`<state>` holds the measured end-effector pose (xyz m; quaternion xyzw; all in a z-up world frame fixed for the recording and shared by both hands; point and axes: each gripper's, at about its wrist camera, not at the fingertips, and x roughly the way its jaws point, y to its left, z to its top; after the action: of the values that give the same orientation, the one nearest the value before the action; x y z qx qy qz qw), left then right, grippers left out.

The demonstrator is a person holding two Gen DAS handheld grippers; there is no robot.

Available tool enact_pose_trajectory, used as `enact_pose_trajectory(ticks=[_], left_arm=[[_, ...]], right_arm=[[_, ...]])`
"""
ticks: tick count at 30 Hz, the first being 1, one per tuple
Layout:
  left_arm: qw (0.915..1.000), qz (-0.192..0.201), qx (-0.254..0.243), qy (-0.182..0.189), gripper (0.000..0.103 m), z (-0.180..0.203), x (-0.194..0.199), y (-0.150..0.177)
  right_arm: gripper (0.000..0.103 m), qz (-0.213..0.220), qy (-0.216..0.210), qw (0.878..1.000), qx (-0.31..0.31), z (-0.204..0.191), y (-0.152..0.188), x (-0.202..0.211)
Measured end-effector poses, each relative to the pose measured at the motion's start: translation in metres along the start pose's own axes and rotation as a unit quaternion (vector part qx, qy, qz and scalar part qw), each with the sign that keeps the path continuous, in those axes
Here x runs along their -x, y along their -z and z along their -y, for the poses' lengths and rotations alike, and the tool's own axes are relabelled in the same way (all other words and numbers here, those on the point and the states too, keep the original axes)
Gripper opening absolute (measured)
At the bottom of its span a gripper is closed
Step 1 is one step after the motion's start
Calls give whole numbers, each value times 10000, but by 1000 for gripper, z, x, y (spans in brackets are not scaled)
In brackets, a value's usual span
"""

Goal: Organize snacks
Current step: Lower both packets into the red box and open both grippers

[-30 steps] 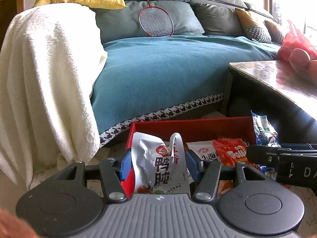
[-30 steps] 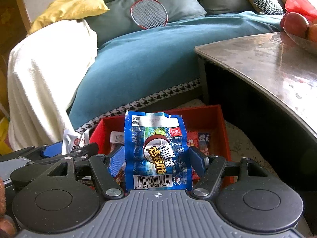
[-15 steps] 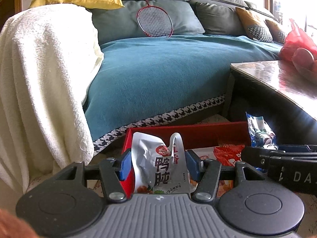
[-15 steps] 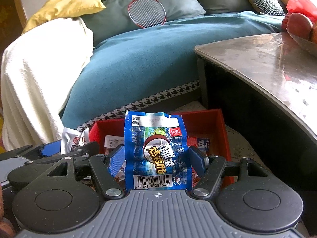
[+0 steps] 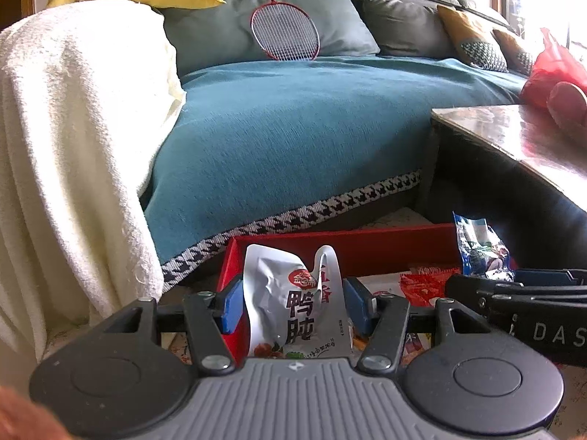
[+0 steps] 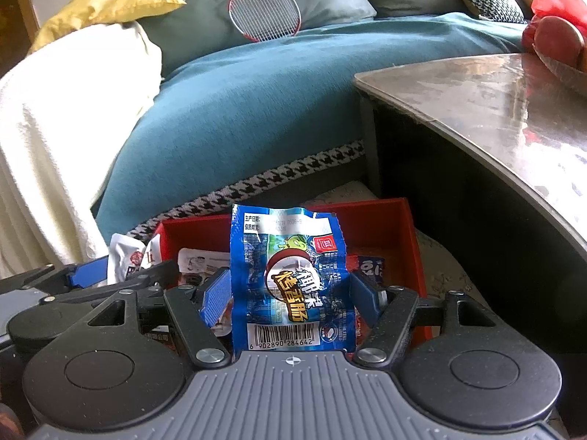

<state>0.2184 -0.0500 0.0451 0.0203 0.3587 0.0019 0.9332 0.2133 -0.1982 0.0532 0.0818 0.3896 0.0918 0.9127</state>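
Note:
My left gripper [image 5: 293, 306] is shut on a white snack pouch [image 5: 293, 304] with Chinese print, held upright at the left end of a red box [image 5: 367, 245] on the floor. My right gripper [image 6: 290, 299] is shut on a blue sausage packet [image 6: 290, 282], held upright over the same red box [image 6: 381, 227]. The box holds several other snack packets [image 5: 425, 282]. The right gripper's blue packet also shows in the left wrist view [image 5: 480, 249]. The white pouch shows at the left of the right wrist view [image 6: 128, 256].
A teal-covered sofa [image 5: 312, 128] stands behind the box, with a white blanket [image 5: 66, 146] on its left arm and a red badminton racket [image 5: 284, 33] against the cushions. A dark coffee table [image 6: 495, 102] with fruit and a red bag rises at the right.
Both grippers have drifted slightly right and lower with their packets still held. The sofa and box sit further left and higher in view.

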Motion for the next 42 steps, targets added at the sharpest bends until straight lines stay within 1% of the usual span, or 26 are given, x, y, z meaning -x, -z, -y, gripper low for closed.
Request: enact_pose_trajectory(ticks=[17, 23, 30, 32, 34, 35, 42], left_arm=[[9997, -252, -36, 30, 50, 2, -21, 1], [9990, -435, -30, 83, 50, 1, -27, 3], [9981, -610, -97, 50, 51, 4, -31, 4], [9981, -613, -77, 63, 52, 3, -30, 3], [9981, -606, -76, 22, 58, 2, -29, 2], [9982, -591, -64, 12, 60, 1, -28, 1], [9985, -533, -78, 91, 63, 2, -16, 0]], right_arm=[[75, -274, 161, 9995, 18, 0, 0, -20], [76, -394, 191, 9990, 51, 1, 0, -24], [77, -492, 213, 9985, 124, 0, 1, -25], [78, -474, 212, 9986, 125, 0, 0, -24], [81, -442, 196, 9987, 131, 0, 0, -22], [81, -434, 191, 9988, 137, 0, 0, -21], [82, -312, 177, 9993, 122, -1, 1, -7]])
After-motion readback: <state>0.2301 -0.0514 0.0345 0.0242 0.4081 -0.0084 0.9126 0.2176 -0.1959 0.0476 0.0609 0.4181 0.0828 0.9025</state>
